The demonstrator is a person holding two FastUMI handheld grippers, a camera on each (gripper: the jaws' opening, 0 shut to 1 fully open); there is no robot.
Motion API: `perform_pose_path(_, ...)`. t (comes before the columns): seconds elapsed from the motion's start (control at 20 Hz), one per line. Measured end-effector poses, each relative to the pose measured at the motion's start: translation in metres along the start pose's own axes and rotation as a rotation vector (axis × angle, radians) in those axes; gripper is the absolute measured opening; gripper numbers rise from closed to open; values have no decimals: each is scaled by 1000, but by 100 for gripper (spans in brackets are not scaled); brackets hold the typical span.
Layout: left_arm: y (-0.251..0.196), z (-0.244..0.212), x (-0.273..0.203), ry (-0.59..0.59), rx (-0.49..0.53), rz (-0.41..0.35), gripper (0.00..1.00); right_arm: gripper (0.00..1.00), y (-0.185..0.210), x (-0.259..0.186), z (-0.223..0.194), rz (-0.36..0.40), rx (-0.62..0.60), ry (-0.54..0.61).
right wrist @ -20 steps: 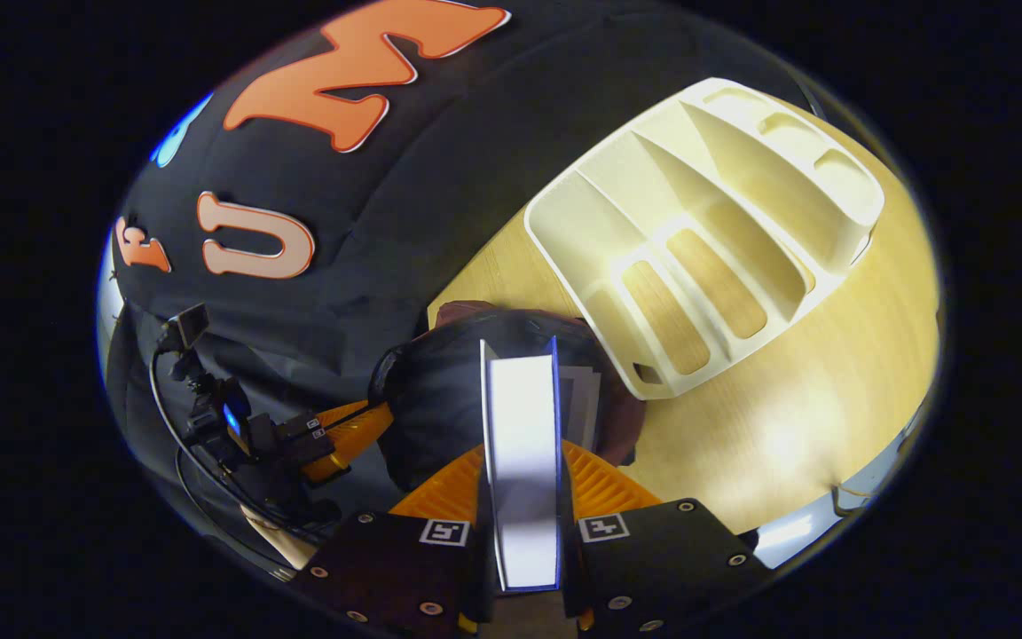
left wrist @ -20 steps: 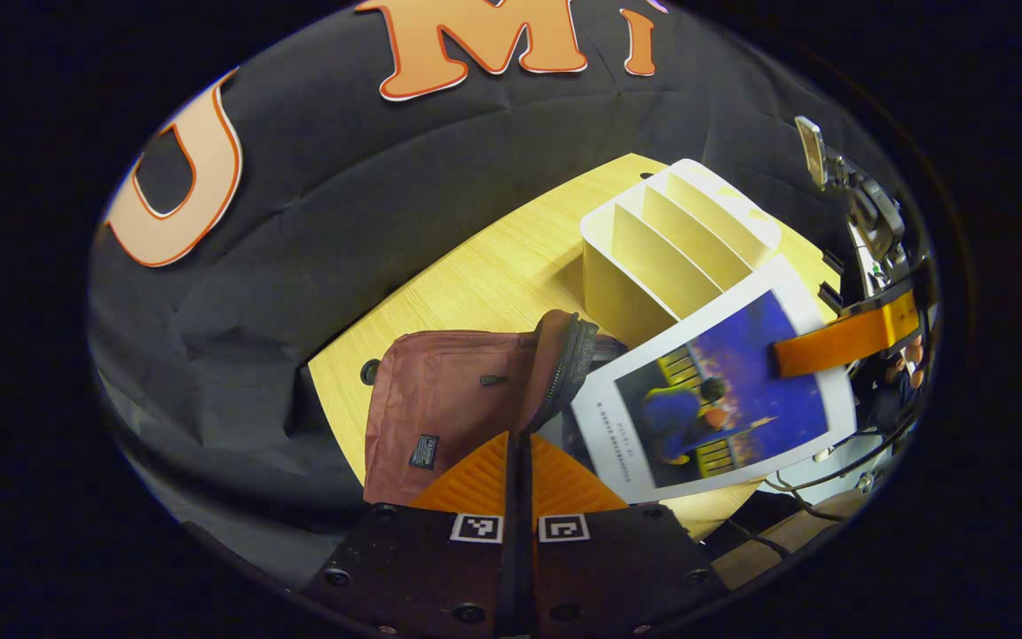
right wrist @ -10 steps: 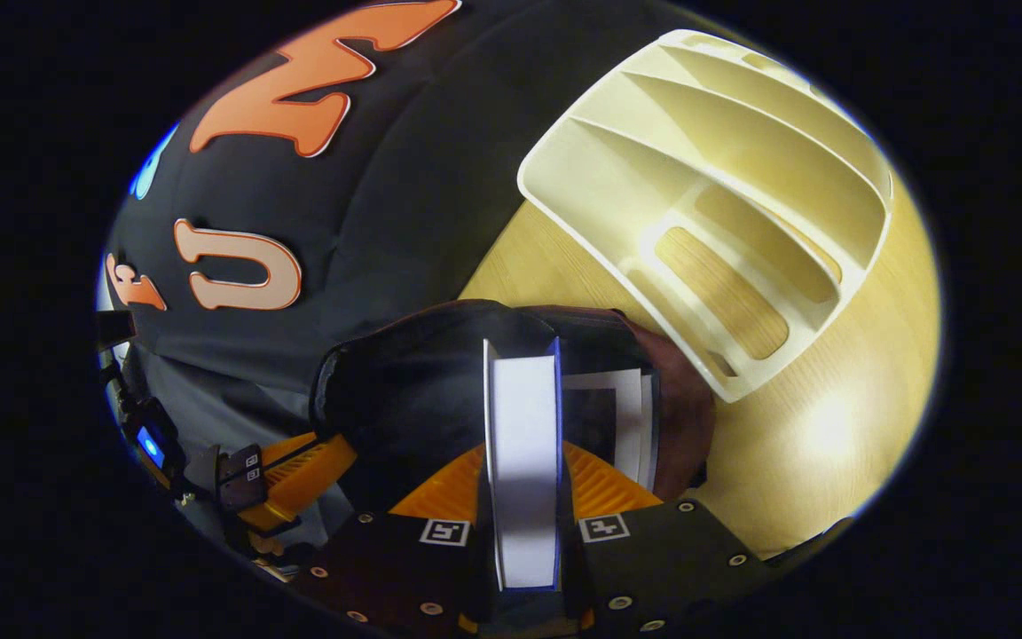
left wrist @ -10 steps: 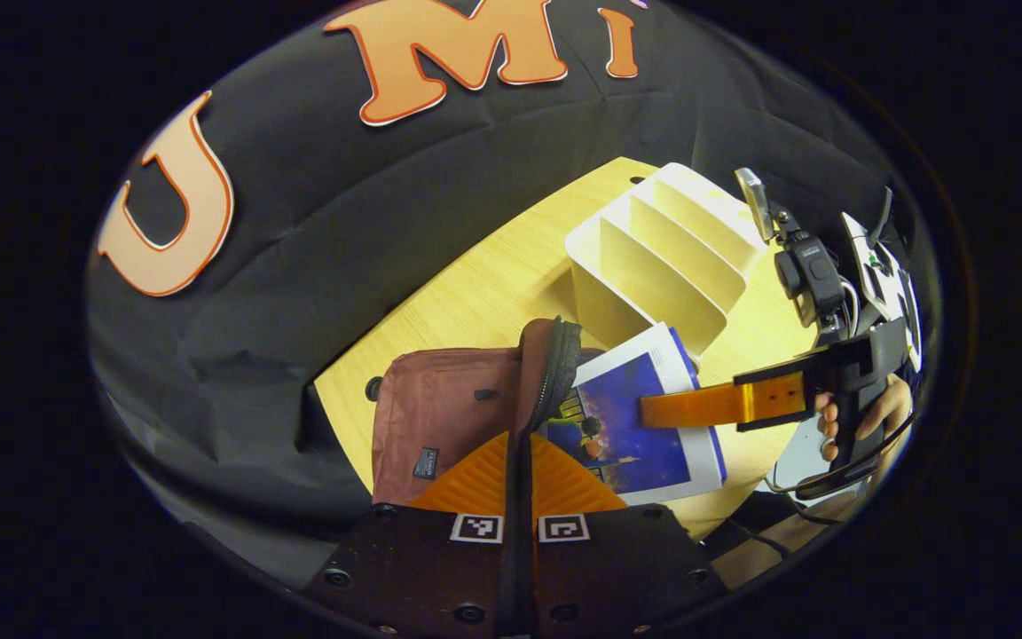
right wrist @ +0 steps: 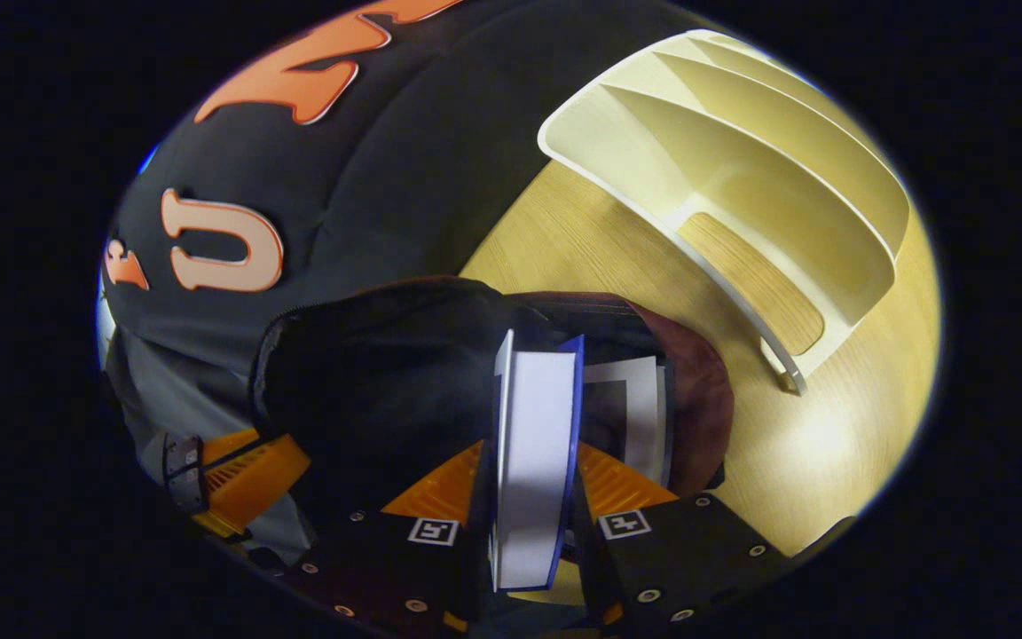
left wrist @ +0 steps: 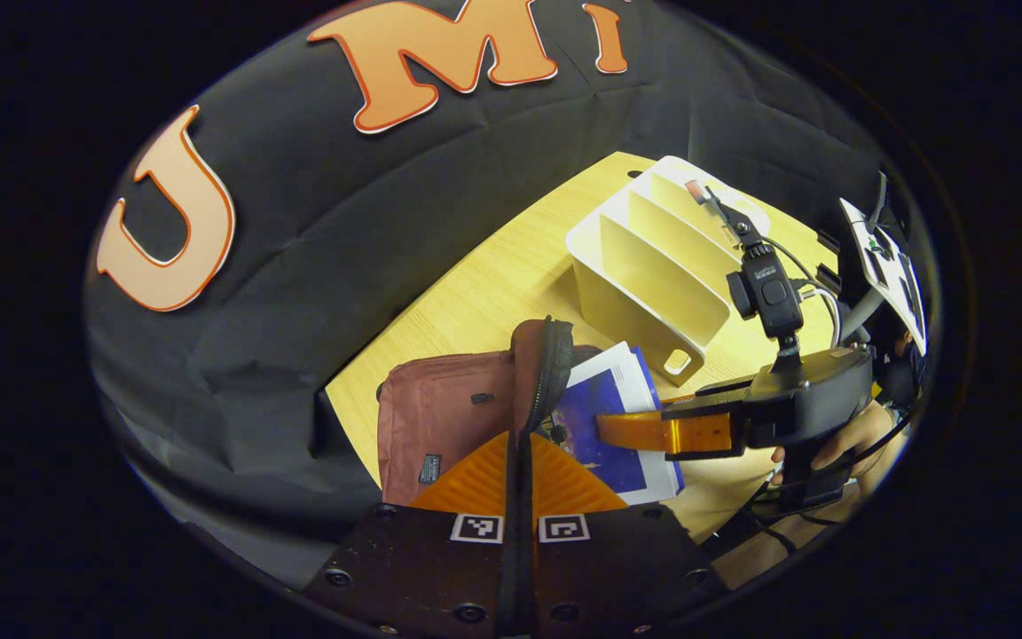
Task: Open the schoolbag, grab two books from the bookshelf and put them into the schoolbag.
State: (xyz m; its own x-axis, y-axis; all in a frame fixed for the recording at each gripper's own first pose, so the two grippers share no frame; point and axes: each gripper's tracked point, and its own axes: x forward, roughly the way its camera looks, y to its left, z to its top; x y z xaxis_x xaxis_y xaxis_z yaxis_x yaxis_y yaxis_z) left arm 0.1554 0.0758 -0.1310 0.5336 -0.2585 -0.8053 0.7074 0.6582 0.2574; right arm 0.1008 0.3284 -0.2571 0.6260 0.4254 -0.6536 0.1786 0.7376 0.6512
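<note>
The maroon schoolbag [left wrist: 440, 417] lies on the wooden table [left wrist: 475, 293]. My left gripper [left wrist: 520, 437] is shut on the zippered rim [left wrist: 551, 368] of its opening and holds it up. My right gripper [right wrist: 533, 457] is shut on a blue-covered book [right wrist: 536, 444], whose white page edge faces the camera. In the left gripper view that book [left wrist: 613, 413] stands partly inside the bag, with the right gripper [left wrist: 644, 430] gripping it. Another white-edged book [right wrist: 640, 408] sits in the dark bag interior [right wrist: 387, 382]. The left gripper's orange fingers [right wrist: 236, 470] show beside the bag.
The cream bookshelf [left wrist: 653, 257] with slanted dividers stands just behind the bag, its slots bare, and looms at the upper right in the right gripper view [right wrist: 742, 177]. A hand [left wrist: 848, 435] holds the right gripper. Cables and a device [left wrist: 884, 266] lie at the table's right edge.
The right gripper has moved the blue book down and leftward, from above the table into the bag's opening. The left gripper kept the rim lifted and hardly moved.
</note>
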Motion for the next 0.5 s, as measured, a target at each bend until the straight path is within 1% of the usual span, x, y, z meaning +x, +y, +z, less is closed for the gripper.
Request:
perform_pose_path(0.05,1,-1,1,1,-5,-1,1,46,-2,3,-1,-22,-19,5)
perform_pose_path(0.1,2,-2,2,3,-10,-2,0,34,-8,0,-2,-46,-38,15)
perform_pose_path(0.15,3,-4,3,5,-13,-4,1,55,-12,-1,-2,-64,-53,25)
perform_pose_path(0.2,3,-5,3,4,-20,-10,0,77,-17,-3,-5,-84,-68,41)
perform_pose_path(0.25,3,-5,3,4,-26,-15,1,73,-23,-5,-6,-104,-84,50)
perform_pose_path(0.3,4,-5,4,3,-29,-15,0,82,-30,-8,-5,-126,-96,58)
perform_pose_path(0.35,4,-6,5,2,-30,-18,1,86,-38,-10,-5,-153,-100,61)
perform_pose_path(0.4,3,-7,5,2,-32,-22,0,96,-42,-14,-4,-162,-102,57)
perform_pose_path(0.5,2,-7,6,2,-33,-31,0,98,-47,-19,-1,-171,-100,55)
